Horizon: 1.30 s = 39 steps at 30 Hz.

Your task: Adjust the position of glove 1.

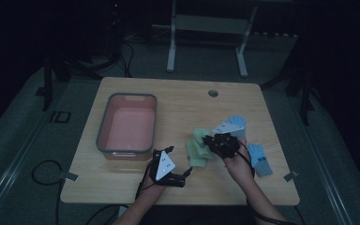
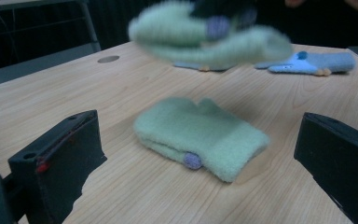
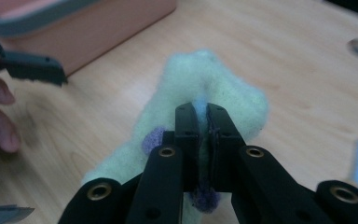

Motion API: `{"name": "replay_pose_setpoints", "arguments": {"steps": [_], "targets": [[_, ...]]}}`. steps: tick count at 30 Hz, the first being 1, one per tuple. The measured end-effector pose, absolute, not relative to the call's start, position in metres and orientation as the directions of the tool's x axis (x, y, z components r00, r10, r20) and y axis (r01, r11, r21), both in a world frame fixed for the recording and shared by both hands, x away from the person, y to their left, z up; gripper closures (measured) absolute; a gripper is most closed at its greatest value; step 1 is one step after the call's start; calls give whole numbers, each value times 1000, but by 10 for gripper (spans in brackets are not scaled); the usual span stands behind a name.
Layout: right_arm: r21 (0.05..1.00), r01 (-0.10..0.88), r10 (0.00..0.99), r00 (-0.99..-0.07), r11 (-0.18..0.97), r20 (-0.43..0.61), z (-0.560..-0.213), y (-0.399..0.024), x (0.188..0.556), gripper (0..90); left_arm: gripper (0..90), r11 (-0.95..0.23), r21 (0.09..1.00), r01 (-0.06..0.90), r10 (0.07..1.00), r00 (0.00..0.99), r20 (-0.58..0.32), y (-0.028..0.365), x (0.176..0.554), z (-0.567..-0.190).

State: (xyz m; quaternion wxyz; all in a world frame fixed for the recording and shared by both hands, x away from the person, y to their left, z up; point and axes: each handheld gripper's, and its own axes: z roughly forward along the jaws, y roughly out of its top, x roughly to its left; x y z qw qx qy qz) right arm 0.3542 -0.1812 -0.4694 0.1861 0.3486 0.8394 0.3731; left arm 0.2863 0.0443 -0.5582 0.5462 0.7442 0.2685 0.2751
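Note:
My right gripper (image 3: 201, 109) is shut on a pale green mitten (image 3: 219, 88) with a purple dot and holds it above the table. In the high view this gripper (image 1: 209, 140) is right of the table's middle, at the green fabric (image 1: 198, 150). A second green mitten (image 2: 200, 137) lies flat on the wood between the wide-open jaws of my left gripper (image 2: 200, 154), apart from both. The lifted mitten (image 2: 205, 35) hangs blurred beyond it. My left gripper (image 1: 183, 174) rests near the front edge.
A pink tub with a grey rim (image 1: 104, 119) stands at the left. Two light blue mittens lie at the right, one (image 1: 237, 123) behind my right hand and one (image 1: 262, 160) beside it. A round hole (image 1: 213, 93) is in the table's far side.

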Motion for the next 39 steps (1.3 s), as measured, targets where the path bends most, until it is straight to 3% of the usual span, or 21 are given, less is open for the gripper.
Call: {"name": "replay_pose_setpoints", "arguments": {"steps": [18, 23, 26, 31, 32, 34, 39], "targets": [[673, 516, 713, -700, 530, -25, -523, -161, 364, 818, 6, -265, 959, 106, 698, 706, 115, 44, 287, -558], [684, 512, 712, -702, 519, -16, -518, -165, 364, 750, 6, -307, 947, 100, 685, 714, 147, 43, 287, -558], [723, 486, 697, -717, 491, 9, -502, -180, 362, 616, 6, -370, 926, 82, 658, 726, 198, 38, 283, -557], [758, 478, 683, -728, 444, 58, -488, -202, 368, 504, 57, -361, 924, 130, 614, 779, 130, 33, 280, -548], [761, 477, 677, -733, 440, 68, -486, -206, 370, 498, 52, -394, 901, 183, 598, 795, 100, 29, 280, -543], [765, 477, 672, -736, 433, 78, -483, -211, 374, 502, 53, -435, 882, 183, 585, 802, 122, 23, 280, -541], [766, 470, 653, -752, 439, 86, -477, -214, 388, 499, 77, -472, 873, 119, 512, 843, 162, 13, 287, -538]]}}
